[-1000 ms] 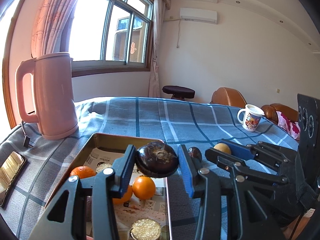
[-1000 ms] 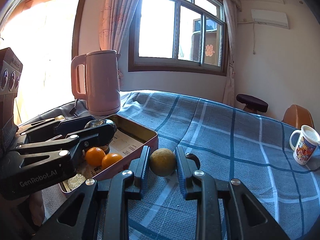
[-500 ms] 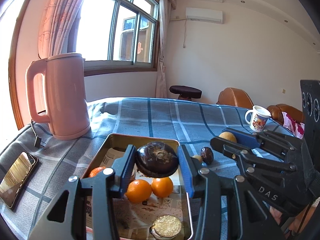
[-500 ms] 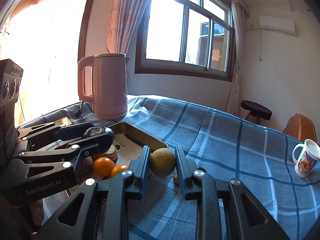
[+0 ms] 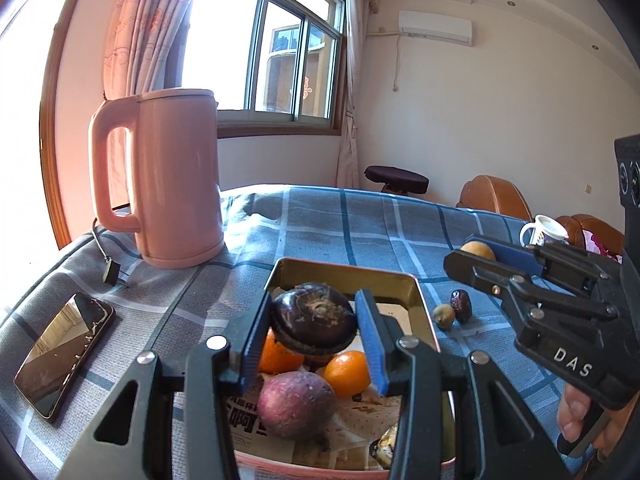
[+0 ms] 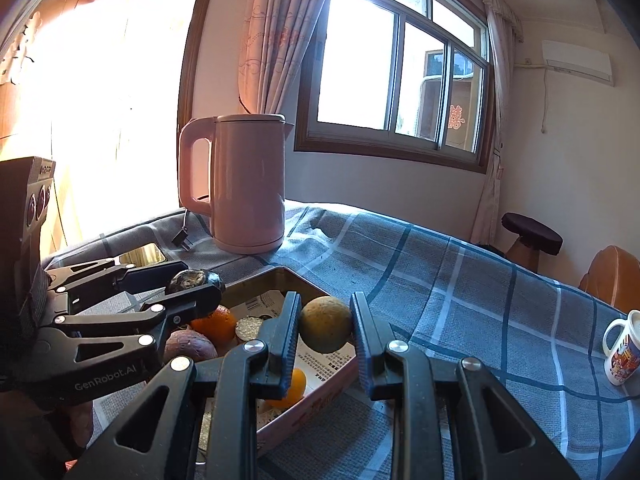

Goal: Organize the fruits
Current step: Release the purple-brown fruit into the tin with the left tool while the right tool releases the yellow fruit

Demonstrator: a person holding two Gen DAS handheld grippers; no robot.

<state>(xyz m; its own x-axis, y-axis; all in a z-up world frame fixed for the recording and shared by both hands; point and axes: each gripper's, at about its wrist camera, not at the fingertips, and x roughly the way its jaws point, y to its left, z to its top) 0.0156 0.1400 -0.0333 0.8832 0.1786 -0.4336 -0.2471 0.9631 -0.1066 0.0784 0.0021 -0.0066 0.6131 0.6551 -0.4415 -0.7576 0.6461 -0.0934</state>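
Sunlit room, big window behind; blue plaid cloth covered the table [image 5: 328,220], with a pink kettle [image 5: 168,184] at 10 o'clock and a phone [image 5: 64,352] at 8 o'clock in our left view.

We held our left tongs [image 5: 316,332] pinched on a dark purple, flattish fruit [image 5: 314,318], carried in the air above the gold tin tray [image 5: 344,276]. Judged reason: it hung over the tray so it could be let down among what already lay there, namely oranges [image 5: 347,372] and a reddish-purple fruit [image 5: 296,404] on printed paper.

Our right tongs [image 6: 325,330] were clamped on a round yellow-brown fruit [image 6: 326,329], held level and clear of the cloth, poised over the tray's near wall [image 6: 320,396]. Both loads were gripped across their widest part, which we judged kept round things from rolling out.

Two small pieces, a dark date-like one [image 5: 461,303] and a pale green-brown one [image 5: 444,315], sat touching on the cloth at 3 o'clock of the tray, outside it, so sorting looked unfinished. A mug [image 6: 622,354] stood well apart at far right.

Risk noted: both tongs crowded one tray and could knock each other.
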